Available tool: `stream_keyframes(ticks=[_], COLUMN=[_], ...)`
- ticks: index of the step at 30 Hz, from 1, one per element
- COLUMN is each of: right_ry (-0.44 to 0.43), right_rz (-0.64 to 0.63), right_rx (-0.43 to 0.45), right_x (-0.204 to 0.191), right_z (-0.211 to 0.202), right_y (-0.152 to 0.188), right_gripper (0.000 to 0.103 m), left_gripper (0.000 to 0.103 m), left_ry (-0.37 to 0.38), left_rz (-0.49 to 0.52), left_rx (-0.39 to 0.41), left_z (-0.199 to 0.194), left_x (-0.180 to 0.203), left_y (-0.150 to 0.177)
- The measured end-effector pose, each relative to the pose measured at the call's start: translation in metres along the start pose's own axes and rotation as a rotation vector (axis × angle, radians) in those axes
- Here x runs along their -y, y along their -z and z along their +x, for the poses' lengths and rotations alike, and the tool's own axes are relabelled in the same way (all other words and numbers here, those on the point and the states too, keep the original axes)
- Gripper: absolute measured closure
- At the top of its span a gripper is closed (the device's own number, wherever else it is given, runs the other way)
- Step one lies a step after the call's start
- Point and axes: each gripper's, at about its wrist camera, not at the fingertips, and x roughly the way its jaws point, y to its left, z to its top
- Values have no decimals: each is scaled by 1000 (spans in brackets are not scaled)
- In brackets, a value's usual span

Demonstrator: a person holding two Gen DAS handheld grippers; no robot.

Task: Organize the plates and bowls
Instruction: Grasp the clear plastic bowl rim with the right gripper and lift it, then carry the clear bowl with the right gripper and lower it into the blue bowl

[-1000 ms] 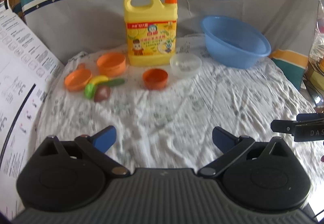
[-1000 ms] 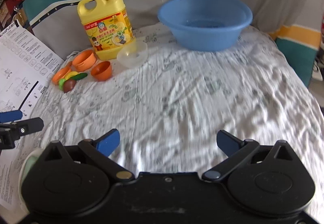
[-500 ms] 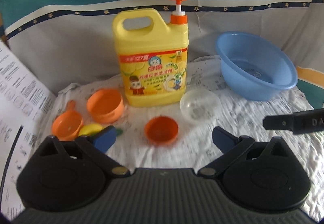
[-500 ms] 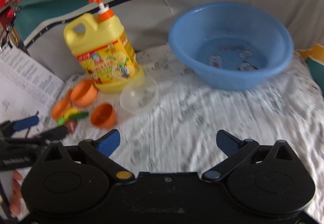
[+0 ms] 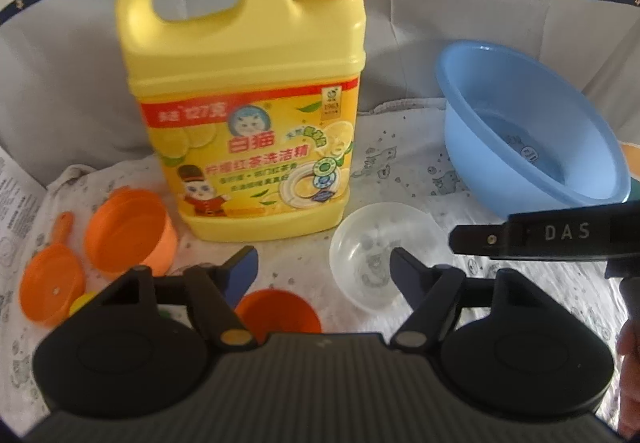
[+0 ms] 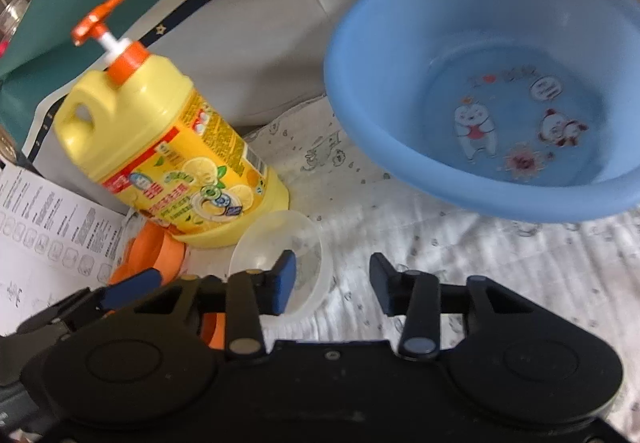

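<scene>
The left gripper, jaws closing with nothing pinched, hangs over a small orange plastic bowl half hidden behind its body. The right gripper, jaws also closing, straddles the near rim of a clear plastic bowl; its left finger covers part of the bowl and no contact shows. A yellow detergent jug, pump top cut off, stands behind; a blue plastic basin sits right.

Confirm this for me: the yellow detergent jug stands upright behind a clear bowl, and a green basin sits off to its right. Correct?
Not quite: the basin is blue, not green, as the left wrist view shows. The yellow detergent jug does stand upright behind the clear bowl, with the basin to its right.
</scene>
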Motion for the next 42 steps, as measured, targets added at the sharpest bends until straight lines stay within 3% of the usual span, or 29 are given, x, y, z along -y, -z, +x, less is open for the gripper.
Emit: stream_keyframes(ticks=[5, 7, 12, 19, 28, 42], right_ry=[-9, -3, 20, 31, 19, -11], right_rz=[-9, -16, -38, -47, -48, -36], right_rx=[-26, -33, -62, -59, -69, -68], right_x=[-1, -2, -8, -12, -17, -23], right_z=[16, 19, 29, 18, -25, -121], right_y=[-2, -1, 3, 10, 23, 83], right_gripper=[75, 79, 91, 92, 92, 92], left_gripper=[49, 63, 78, 82, 82, 82], left_ry=[28, 45, 75, 76, 75, 109], left_rz=[9, 13, 14, 6, 1, 10], left_rx=[-35, -50, -78, -86, -84, -56], left_z=[19, 25, 33, 25, -17, -131], left_x=[2, 3, 9, 12, 17, 33], left_y=[-2, -1, 0, 3, 14, 61])
